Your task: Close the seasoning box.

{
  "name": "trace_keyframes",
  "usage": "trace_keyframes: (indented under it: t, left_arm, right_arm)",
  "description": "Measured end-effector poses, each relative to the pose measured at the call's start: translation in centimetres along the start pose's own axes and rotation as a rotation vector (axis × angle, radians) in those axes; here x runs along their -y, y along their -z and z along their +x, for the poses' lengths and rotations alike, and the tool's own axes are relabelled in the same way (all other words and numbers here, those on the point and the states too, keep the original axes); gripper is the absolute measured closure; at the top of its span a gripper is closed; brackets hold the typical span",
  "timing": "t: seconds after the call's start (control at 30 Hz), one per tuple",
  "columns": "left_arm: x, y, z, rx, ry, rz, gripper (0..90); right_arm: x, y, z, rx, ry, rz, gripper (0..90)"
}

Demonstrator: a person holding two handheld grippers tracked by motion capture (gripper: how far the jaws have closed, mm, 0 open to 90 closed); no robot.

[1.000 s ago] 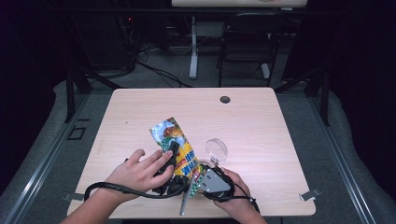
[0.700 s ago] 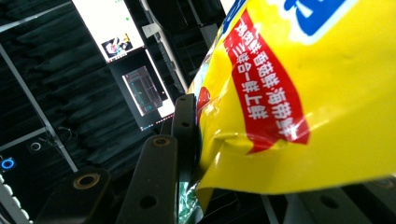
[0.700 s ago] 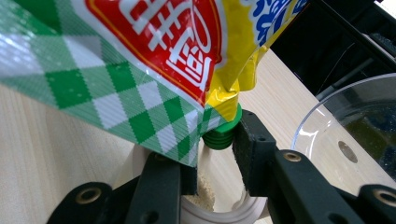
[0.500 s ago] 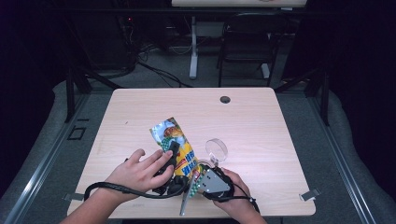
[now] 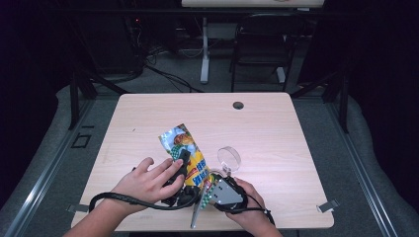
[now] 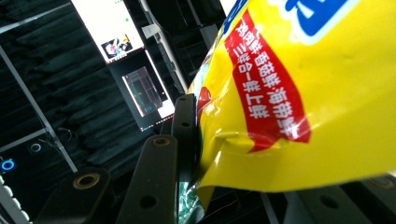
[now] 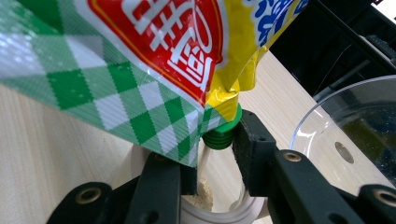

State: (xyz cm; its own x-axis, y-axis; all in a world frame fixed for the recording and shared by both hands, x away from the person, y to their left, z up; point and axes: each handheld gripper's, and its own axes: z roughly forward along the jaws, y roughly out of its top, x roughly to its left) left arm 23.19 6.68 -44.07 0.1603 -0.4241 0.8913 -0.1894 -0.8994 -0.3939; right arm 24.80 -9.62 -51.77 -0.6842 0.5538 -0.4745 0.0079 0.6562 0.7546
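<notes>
clear bowl just beside pouch

The table lies bare from nine o'clock round through twelve to three o'clock, giving broad passage there. The crowding sits at six o'clock: the snack pouch slants up toward eleven o'clock, and the clear bowl stands just beside it at its three o'clock. A small dark grommet sits flush near twelve o'clock.

Light wooden desk with round grommet hole near far edge. Dark chair and floor cables beyond.
</notes>
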Motion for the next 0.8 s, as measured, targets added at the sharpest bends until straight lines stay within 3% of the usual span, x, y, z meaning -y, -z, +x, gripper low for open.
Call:
trace_keyframes:
  t: [0.8]
  left_arm:
    - [-0.06,0.01,0.12,-0.003,-0.003,-0.002,73.5]
  right_arm:
    - [-0.09,-0.02,0.2,0.013,0.028,0.005,71.8]
